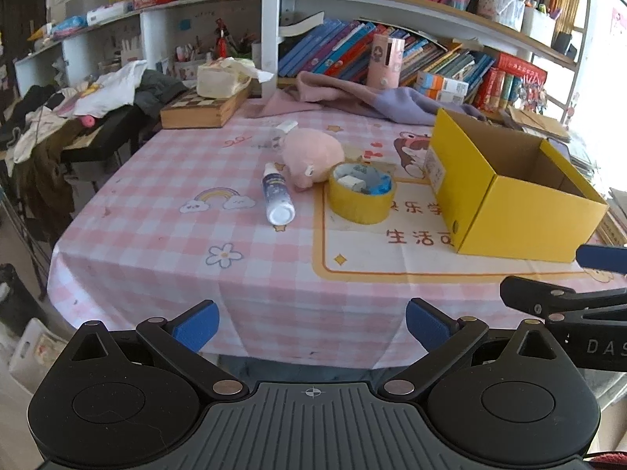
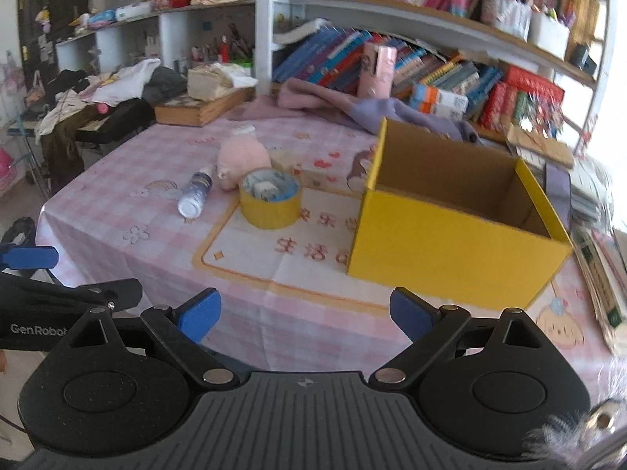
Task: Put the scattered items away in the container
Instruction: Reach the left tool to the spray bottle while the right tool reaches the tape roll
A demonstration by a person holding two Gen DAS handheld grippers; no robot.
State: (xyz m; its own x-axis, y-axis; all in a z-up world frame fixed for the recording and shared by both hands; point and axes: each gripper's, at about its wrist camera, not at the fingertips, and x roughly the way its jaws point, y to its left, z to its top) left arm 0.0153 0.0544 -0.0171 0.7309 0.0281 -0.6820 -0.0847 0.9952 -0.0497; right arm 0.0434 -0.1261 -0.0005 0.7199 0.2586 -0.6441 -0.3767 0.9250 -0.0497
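Tablecloth (image 1: 164,180) reads "生活"; left gripper (image 2: 23,258) marked "GenRobot".

We've got the left gripper (image 1: 312,323) hanging wide open off the bench (image 1: 164,211) edge; spray bottle (image 1: 276,195), pink plush (image 1: 309,155), tape roll (image 1: 361,192) sit left of the yellow box (image 1: 509,211).

yellow box (image 1: 521,211): open, upright, right | yellow tape roll (image 1: 361,192): flat, small bits inside | pink plush (image 1: 311,154): touching roll | white bottle (image 1: 276,192): lying, left of the roll
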